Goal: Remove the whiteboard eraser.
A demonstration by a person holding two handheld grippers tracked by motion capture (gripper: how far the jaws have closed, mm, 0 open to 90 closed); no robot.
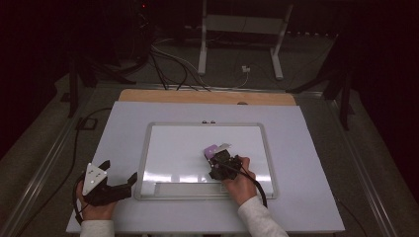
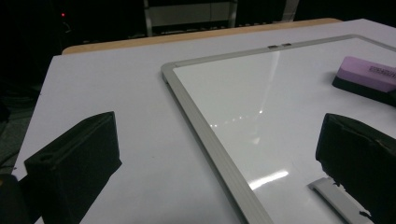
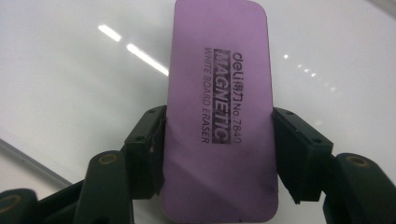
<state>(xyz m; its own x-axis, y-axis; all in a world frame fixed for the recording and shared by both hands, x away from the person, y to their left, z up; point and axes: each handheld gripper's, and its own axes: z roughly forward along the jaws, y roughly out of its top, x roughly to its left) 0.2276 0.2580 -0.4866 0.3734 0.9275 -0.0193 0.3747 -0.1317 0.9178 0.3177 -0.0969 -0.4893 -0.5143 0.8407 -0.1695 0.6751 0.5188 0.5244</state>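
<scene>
A purple magnetic whiteboard eraser (image 3: 219, 116) with black print lies flat on the whiteboard (image 1: 178, 148), and my right gripper (image 3: 219, 140) is shut on its two long sides. In the high view the eraser (image 1: 212, 149) pokes out beyond the right gripper (image 1: 221, 159) near the board's middle right. From the left gripper view the eraser (image 2: 369, 74) shows its purple top and black felt base. My left gripper (image 1: 120, 174) rests open on the table left of the board's silver frame (image 2: 205, 126), its jaws wide apart with nothing between them.
The whiteboard lies on a white table top (image 1: 306, 163) with a wooden edge (image 1: 207, 97) at the back. A marker tray (image 1: 180, 189) runs along the board's near edge. Cables (image 1: 168, 64) and a white stand (image 1: 242, 29) are on the dark floor beyond.
</scene>
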